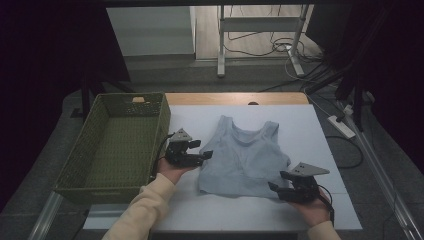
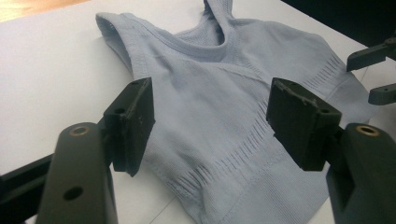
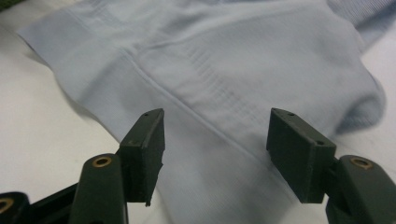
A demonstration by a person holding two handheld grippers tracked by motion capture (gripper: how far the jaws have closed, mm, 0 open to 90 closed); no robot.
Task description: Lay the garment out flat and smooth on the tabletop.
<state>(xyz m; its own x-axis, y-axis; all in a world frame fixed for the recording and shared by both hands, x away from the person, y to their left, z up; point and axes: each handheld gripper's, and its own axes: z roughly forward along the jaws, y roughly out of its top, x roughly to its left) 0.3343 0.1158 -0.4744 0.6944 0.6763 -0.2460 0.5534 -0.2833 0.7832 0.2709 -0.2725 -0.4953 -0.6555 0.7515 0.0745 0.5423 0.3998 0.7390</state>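
Note:
A light blue sleeveless top [image 1: 245, 155] lies flat on the white table cover [image 1: 305, 130], straps toward the far side. My left gripper [image 1: 204, 149] hovers at the top's left edge, jaws open with nothing between them. In the left gripper view, the left gripper [image 2: 210, 121] looks across the top [image 2: 224, 84], its pads apart above the ribbed band. My right gripper [image 1: 277, 180] sits at the hem's lower right corner, also open. The right gripper view has the right gripper [image 3: 215, 149] spread over the cloth [image 3: 233, 60] without pinching it.
A green woven basket [image 1: 161, 131] stands at the table's left with nothing in it, close behind my left hand. A wooden strip [image 1: 235, 98] marks the table's far edge. Beyond it, a metal frame, cables and a power strip [image 1: 341, 126] lie on the floor.

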